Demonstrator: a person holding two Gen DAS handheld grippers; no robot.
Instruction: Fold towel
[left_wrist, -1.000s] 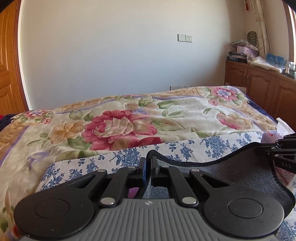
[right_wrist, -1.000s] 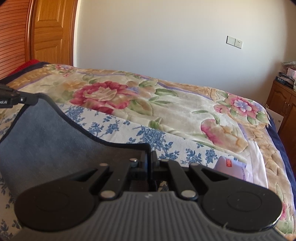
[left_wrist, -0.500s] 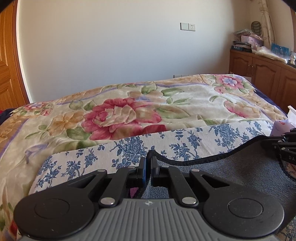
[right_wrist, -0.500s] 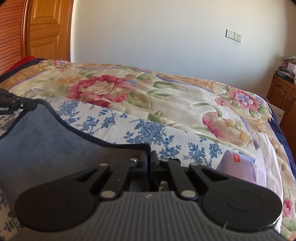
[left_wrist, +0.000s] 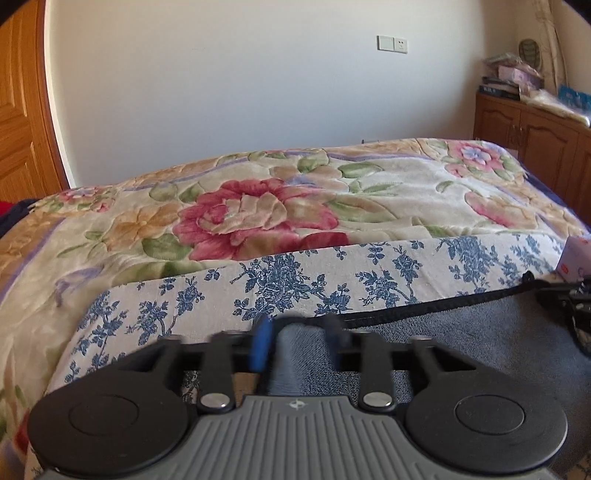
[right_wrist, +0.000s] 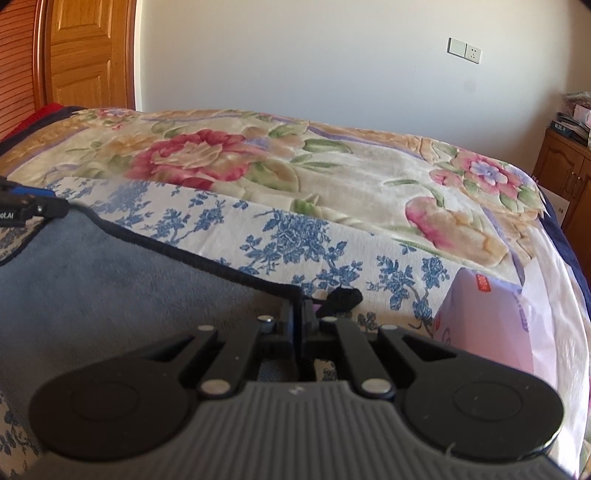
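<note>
The grey towel (right_wrist: 122, 295) lies on the blue-flowered sheet (left_wrist: 295, 280), on the near side of the big rose blanket (left_wrist: 258, 218), with its dark-bound far edge running long from one gripper across to the other. The left gripper (left_wrist: 295, 332) has its fingers spread wide and blurred, with a ridge of towel standing in the gap between them, so nothing is clamped there. The right gripper (right_wrist: 298, 314) is pinched tight on the towel's far corner, with the towel stretching away to its left side. In the right wrist view the other gripper sits at the far left end of that same edge. So the towel's long axis runs side to side between the two hands, and my read is that the right hand alone has the cloth now; whatever comes next hangs on that corner. Writing: a cut-off "ot.AI" shows on the left gripper's body as seen from the right wrist. A pale purple box (right_wrist: 487, 317) sits just right of the right gripper on the sheet, with small red print too small to read.
</note>
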